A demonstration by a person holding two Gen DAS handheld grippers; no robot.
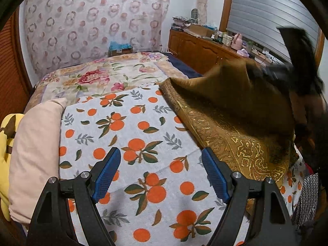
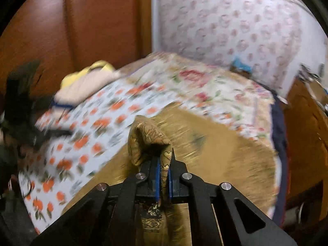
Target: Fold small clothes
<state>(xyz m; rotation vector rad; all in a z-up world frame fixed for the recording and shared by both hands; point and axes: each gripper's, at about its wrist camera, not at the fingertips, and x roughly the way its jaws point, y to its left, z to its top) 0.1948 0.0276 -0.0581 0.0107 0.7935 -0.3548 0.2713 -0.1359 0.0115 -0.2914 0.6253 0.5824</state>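
Bedspread of white cotton printed with oranges and green leaves serves as the landmark, covering the near part of a bed. At its left edge lies a folded pale pink cloth, with a yellow fabric item just beyond it. Above the bedspread's near end hangs the left gripper, its blue-padded jaws standing wide apart with nothing between them. On the bedspread's right side lies a brown garment with a gold paisley border, one corner lifted off the bed. The right gripper has its jaws clamped together on that raised border fold. Behind the bedspread lies a floral quilt.
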